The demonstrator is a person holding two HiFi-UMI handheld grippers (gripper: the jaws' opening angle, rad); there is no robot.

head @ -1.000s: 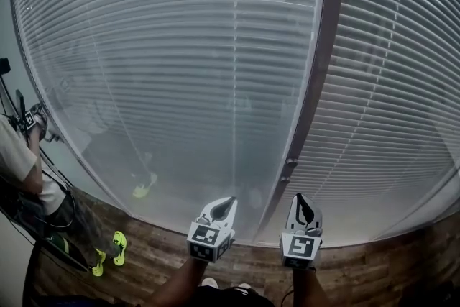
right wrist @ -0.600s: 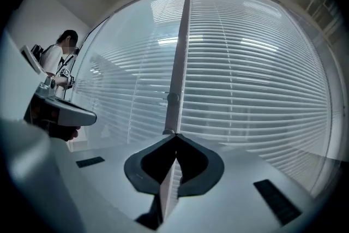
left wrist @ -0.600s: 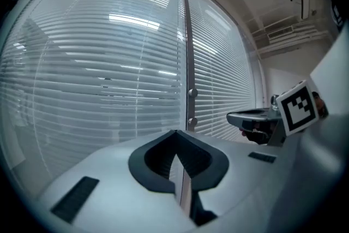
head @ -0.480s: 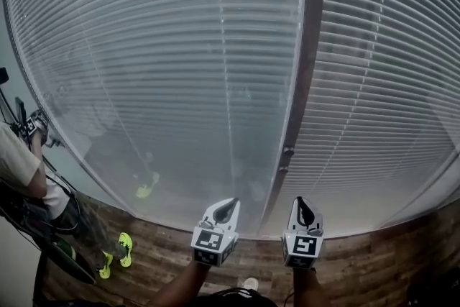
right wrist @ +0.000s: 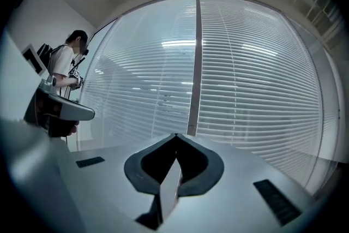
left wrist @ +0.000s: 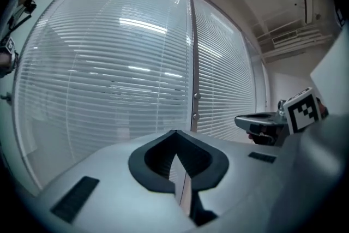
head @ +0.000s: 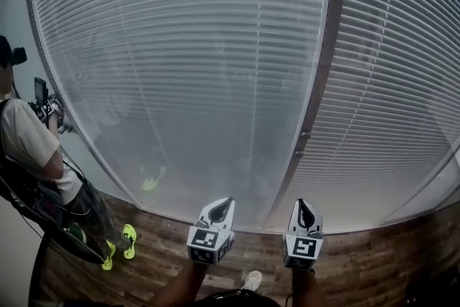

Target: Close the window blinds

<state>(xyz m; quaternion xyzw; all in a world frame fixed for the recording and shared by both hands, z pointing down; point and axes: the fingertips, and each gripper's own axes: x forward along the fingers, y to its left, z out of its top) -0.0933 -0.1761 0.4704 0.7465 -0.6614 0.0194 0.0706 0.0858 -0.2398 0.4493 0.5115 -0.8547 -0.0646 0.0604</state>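
Note:
Two wide panels of white slatted blinds cover the glass wall, the left panel [head: 187, 68] and the right panel [head: 402, 83], split by a dark upright mullion [head: 320, 83]. The slats lie tilted nearly flat against the glass, which shows dim reflections. My left gripper [head: 224, 203] and right gripper [head: 300, 203] hang side by side low in the head view, well short of the blinds. Both are shut with nothing held. The left gripper [left wrist: 175, 132] points at the left blinds [left wrist: 109, 73]. The right gripper [right wrist: 176, 135] faces the mullion [right wrist: 194, 63].
A person [head: 32, 147] with camera gear stands at the left on the wooden floor [head: 158, 255], wearing neon yellow shoes [head: 128, 234]. That person [right wrist: 68, 65] also shows in the right gripper view. Two small knobs [left wrist: 195, 105] sit on the mullion.
The head view has swung left, so the mullion and blinds sit further right and the person at the left shows more fully. Both grippers stay shut and almost unmoved.

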